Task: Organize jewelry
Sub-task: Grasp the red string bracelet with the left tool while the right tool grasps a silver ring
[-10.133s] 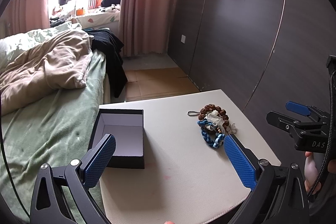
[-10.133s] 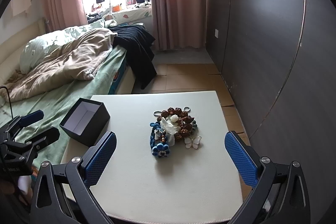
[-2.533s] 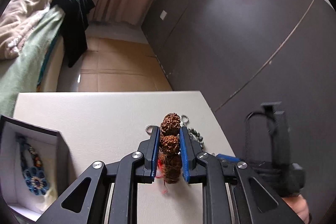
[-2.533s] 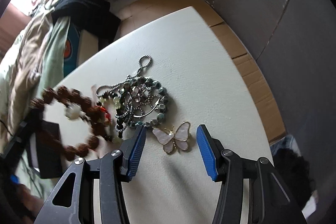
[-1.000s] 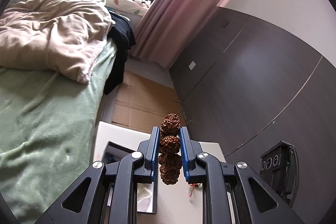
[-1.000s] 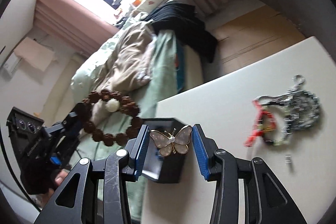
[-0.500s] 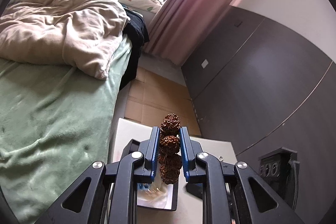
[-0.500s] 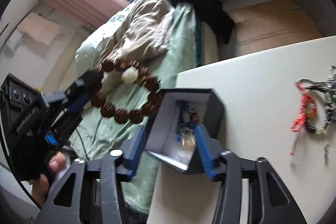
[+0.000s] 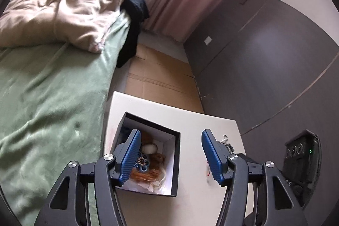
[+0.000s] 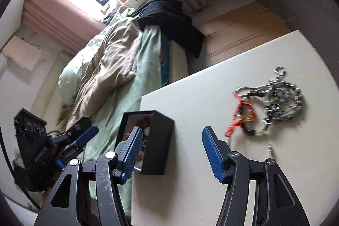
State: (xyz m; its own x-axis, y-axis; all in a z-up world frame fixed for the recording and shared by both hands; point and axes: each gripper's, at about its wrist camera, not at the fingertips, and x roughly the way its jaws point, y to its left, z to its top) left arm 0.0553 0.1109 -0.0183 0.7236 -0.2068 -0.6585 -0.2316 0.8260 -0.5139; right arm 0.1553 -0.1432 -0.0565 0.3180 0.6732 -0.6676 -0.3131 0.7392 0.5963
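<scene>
Brown beads point(image 9: 155, 157) gone from left gripper point(image 9: 170, 155), now in box point(image 9: 175, 160) beside blue flower piece point(image 9: 142, 161); left jaws just opening, spread, nothing between pads. Right gripper point(image 10: 171, 154) also just widening, empty. Box under left pad of each. Chain pile point(image 10: 273, 96) on table point(image 10: 190, 99), beyond right gripper's right pad.

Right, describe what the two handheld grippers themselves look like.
Both are alike: the left gripper and the right gripper have black angular arms with silver pivot bolts. Each finger ends in a blue ribbed pad. In the right wrist view the left gripper's black body carries white lettering, too blurred to read, and a thin black cable.
</scene>
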